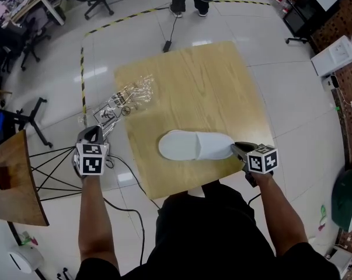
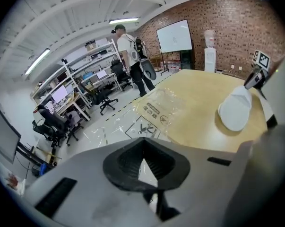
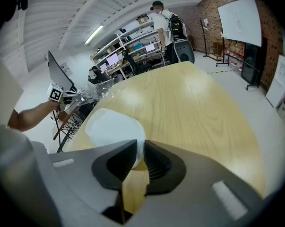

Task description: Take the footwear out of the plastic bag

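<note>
The white slipper [image 1: 196, 145] lies flat on the near part of the wooden tabletop [image 1: 193, 86]. Its long axis runs across the head view, with the rounded toe to the left and the open end to the right. It looks wholly clear of the plastic bag [image 1: 126, 101], which lies apart from it, up and to the left, crumpled over the tabletop's left edge and hanging off toward the floor.

The right gripper [image 1: 239, 149] is the one at the slipper. It meets the right-hand end, and its jaws are pinched on the thin rim there. In the right gripper view the pale edge of the slipper [image 3: 111, 126] stands in the narrow gap between the pads [image 3: 154, 162], with the rest of the body stretching away ahead of them. The right forearm comes in low from the person's side, with the gripper tipped down toward the tabletop.

The left gripper [image 1: 97, 134] is off the tabletop's left side, beside the slipper's toe end but well apart from it. Its jaws are clenched tight on the near end of the clear film. From its own view the bag [image 2: 156, 110] spreads out ahead and the slipper [image 2: 236, 110] sits far to the right. The left arm is held out straight, with the gripper angled downward.

By this reading the footwear is already out, and what remains is to let go of it.
</note>
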The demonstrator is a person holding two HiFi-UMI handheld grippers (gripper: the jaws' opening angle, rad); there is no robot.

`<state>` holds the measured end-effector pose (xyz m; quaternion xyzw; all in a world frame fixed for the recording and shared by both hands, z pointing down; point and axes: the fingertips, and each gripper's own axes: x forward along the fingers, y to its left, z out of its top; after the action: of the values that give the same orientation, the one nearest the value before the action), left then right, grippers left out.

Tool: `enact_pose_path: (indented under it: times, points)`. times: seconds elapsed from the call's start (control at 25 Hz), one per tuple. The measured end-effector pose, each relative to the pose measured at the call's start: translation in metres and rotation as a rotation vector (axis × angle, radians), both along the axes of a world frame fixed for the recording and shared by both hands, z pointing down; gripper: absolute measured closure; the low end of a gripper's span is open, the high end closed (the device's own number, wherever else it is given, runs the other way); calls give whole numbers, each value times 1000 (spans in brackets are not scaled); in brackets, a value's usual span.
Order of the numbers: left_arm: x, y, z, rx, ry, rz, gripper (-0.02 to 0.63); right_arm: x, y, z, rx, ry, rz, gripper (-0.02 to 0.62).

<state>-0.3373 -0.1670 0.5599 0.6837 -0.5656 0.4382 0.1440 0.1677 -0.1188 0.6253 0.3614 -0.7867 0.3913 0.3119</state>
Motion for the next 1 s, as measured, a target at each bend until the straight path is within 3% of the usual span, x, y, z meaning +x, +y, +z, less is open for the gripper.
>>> enact_pose_path:
  times: [0.4,0.6,0.8,1.0]
  points:
    - [101,-61,-11,41,125,142,600,-15,2,-3,-7,-40,12,545]
    - [168,-77,-10,37,298,225,600,-16,0,-1,-12,-60,31,546]
    - [216,-75,2,-26,378,333,600,-16,-2,0,-14,-75,39,546]
    - [238,-61,24,-139,397,439,600,-15,-4,2,-21,-84,44,546]
